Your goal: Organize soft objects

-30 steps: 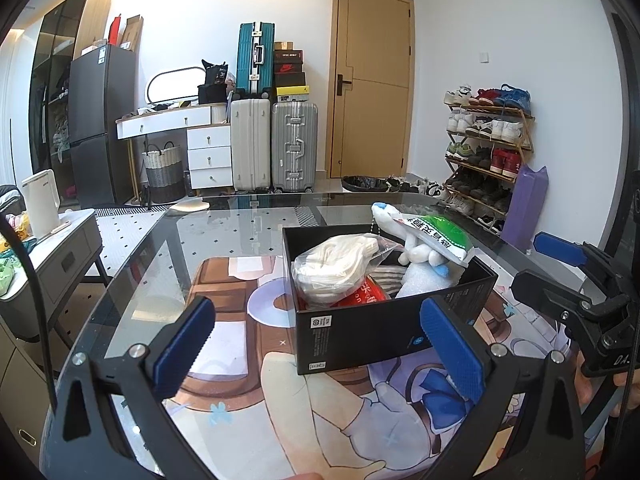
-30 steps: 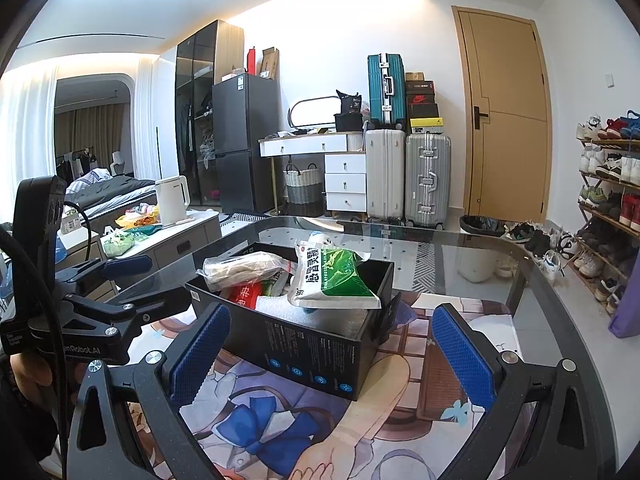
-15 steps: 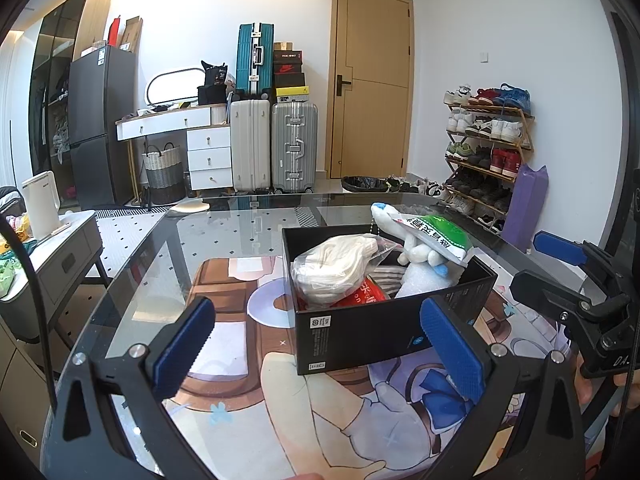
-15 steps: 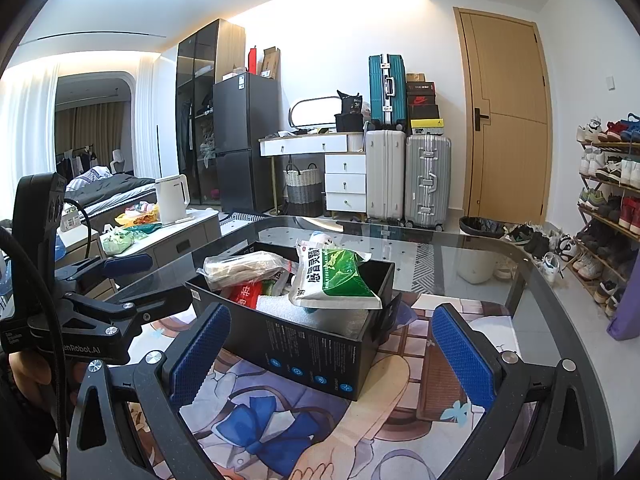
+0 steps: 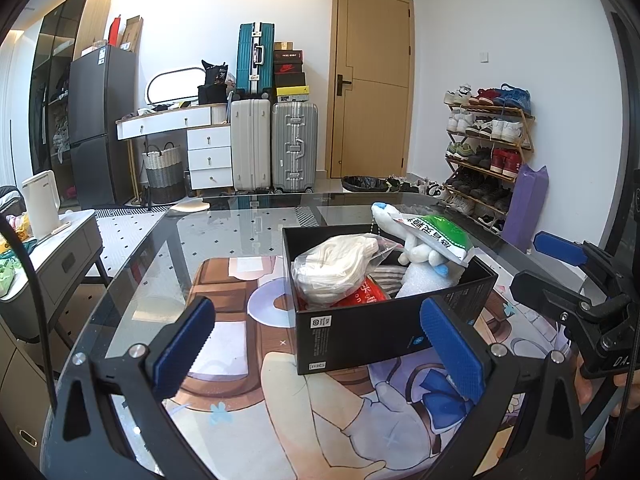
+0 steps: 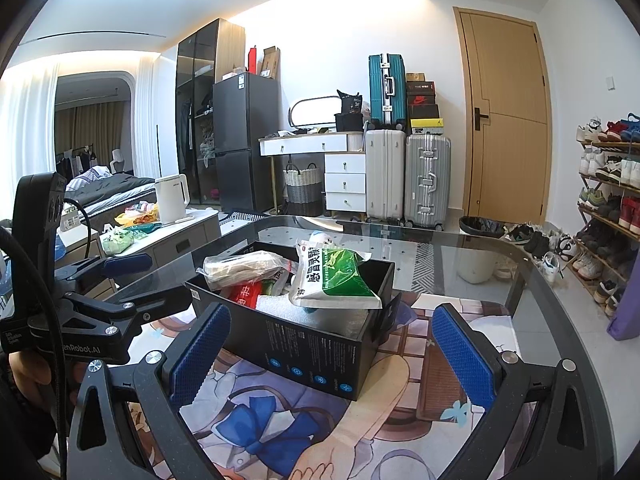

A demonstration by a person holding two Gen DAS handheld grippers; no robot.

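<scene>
The left gripper [image 5: 320,344] is a black plastic frame with 2 fingers [image 5: 182,346] faced in blue textured rubber pads, each arm fixed by silver screws. The right gripper [image 6: 330,354] has the same build: black frame, 2 blue ridged pads [image 6: 460,356], round silver screw heads. Seen from the right wrist, the left unit carries white lettering reading "enRobot.AI", and a black cable curves along its near left side. Bare skin shows at the handles.

black box [image 5: 372,332]: 1 | green-and-white packet [image 6: 334,276]: 1 | clear bag of white cloth [image 5: 340,268]: 1 | red packet [image 5: 362,294]: 1 | white plush toy [image 5: 416,246]: 1 | suitcases [image 5: 294,146]: 3 | kettle [image 6: 171,198]: 1 | grippers [image 5: 320,344]: 2
</scene>
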